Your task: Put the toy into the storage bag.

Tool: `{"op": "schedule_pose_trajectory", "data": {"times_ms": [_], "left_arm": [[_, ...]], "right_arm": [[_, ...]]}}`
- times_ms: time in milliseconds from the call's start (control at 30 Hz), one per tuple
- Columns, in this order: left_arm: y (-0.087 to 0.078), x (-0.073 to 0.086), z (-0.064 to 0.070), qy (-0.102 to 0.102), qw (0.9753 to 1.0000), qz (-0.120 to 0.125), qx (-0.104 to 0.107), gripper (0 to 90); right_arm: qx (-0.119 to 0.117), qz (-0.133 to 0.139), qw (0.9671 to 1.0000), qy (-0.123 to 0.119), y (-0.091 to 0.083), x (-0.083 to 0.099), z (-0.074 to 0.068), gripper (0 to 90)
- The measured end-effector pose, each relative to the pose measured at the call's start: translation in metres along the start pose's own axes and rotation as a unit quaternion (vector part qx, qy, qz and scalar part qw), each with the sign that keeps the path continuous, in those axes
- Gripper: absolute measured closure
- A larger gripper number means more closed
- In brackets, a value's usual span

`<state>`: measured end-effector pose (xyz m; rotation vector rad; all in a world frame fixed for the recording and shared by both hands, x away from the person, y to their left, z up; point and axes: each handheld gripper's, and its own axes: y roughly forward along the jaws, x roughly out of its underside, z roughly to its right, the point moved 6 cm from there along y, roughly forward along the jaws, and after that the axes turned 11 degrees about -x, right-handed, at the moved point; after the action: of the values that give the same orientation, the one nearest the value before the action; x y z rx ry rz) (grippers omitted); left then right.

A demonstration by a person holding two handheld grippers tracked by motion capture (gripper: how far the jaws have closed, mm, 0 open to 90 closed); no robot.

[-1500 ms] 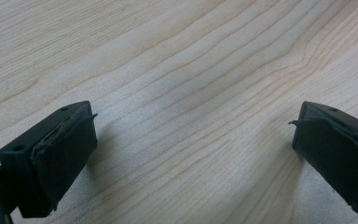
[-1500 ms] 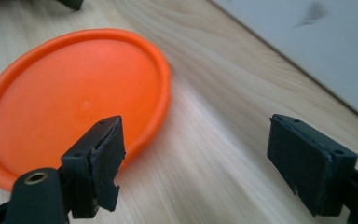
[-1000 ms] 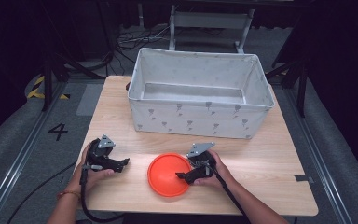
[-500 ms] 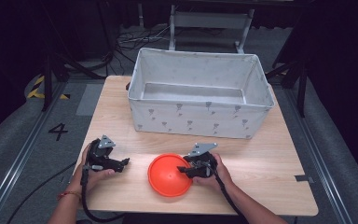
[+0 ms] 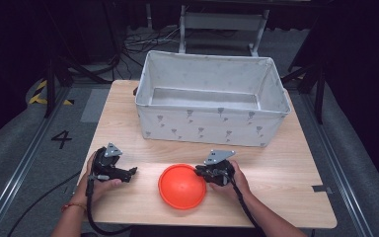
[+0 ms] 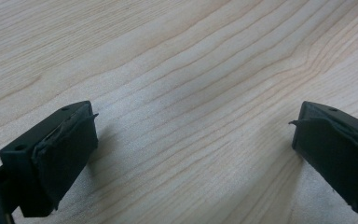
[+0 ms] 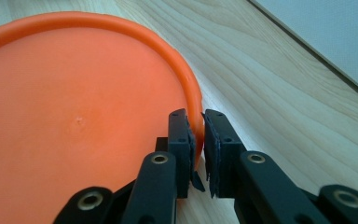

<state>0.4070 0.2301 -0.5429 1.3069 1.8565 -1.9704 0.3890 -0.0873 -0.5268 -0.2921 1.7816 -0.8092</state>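
Plate (image 5: 182, 186), orange, lies upside down on the counter (image 5: 276, 173) near its front edge, in front of the bin (image 5: 212, 121). Right gripper (image 7: 198, 135) at the plate's right rim: jaws narrow, pinching the rim between them. Left gripper (image 5: 128, 173) rests on bare counter, well left of the plate; jaws wide, holding nothing.

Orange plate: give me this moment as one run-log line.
right gripper: shut on orange plate rim | left gripper: open over bare table | plate: on table | fabric bin: behind
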Motion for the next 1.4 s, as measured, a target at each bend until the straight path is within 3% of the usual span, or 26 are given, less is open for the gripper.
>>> {"op": "schedule_pose_trajectory", "data": {"times_ms": [433,633,800,833,867,1000,1033,1133,1200,1233,1267,1300,1367,1400], "left_arm": [[0.000,0.000,0.000,0.000,1.0000,0.000,0.000,0.3],[0.000,0.000,0.000,0.000,1.0000,0.000,-0.001,0.3],[0.000,0.000,0.000,0.000,1.0000,0.000,-0.001,0.4],[0.000,0.000,0.000,0.000,1.0000,0.000,-0.001,0.4],[0.000,0.000,0.000,0.000,1.0000,0.000,-0.001,0.3],[0.000,0.000,0.000,0.000,1.0000,0.000,0.000,0.4],[0.000,0.000,0.000,0.000,1.0000,0.000,0.001,0.4],[0.000,0.000,0.000,0.000,1.0000,0.000,0.000,0.4],[0.000,0.000,0.000,0.001,1.0000,0.000,0.000,0.4],[0.000,0.000,0.000,0.001,1.0000,0.000,0.000,0.4],[0.000,0.000,0.000,-0.001,1.0000,-0.001,0.002,0.4],[0.000,0.000,0.000,0.001,1.0000,0.000,0.002,0.4],[0.000,0.000,0.000,0.000,1.0000,0.000,0.001,0.3],[0.000,0.000,0.001,-0.002,1.0000,-0.002,0.002,0.4]], "right_arm": [[0.025,0.008,0.9994,0.024,-0.050,0.014,0.035,82.7],[0.042,0.001,0.9987,0.030,-0.056,0.020,0.041,86.1],[0.033,-0.013,0.9987,0.036,-0.051,0.023,0.042,71.2],[0.027,-0.014,0.9989,0.036,-0.050,0.023,0.041,65.0],[0.014,-0.013,0.9992,0.036,-0.049,0.023,0.039,52.9],[0.010,-0.019,0.9980,0.060,-0.041,0.024,0.038,24.9],[0.018,-0.027,0.9973,0.066,-0.038,0.026,0.039,21.7],[0.007,-0.039,0.9965,0.074,-0.031,0.030,0.039,17.4],[0.016,-0.044,0.9971,0.060,-0.029,0.030,0.037,17.8],[0.015,-0.046,0.9976,0.050,-0.028,0.030,0.034,23.8],[0.015,-0.046,0.9976,0.050,-0.028,0.030,0.034,23.8],[0.007,-0.041,0.9984,0.039,-0.027,0.028,0.030,31.2],[0.006,-0.043,0.9982,0.040,-0.026,0.027,0.026,34.5],[0.010,-0.042,0.9982,0.043,-0.027,0.026,0.027,41.3]]}}
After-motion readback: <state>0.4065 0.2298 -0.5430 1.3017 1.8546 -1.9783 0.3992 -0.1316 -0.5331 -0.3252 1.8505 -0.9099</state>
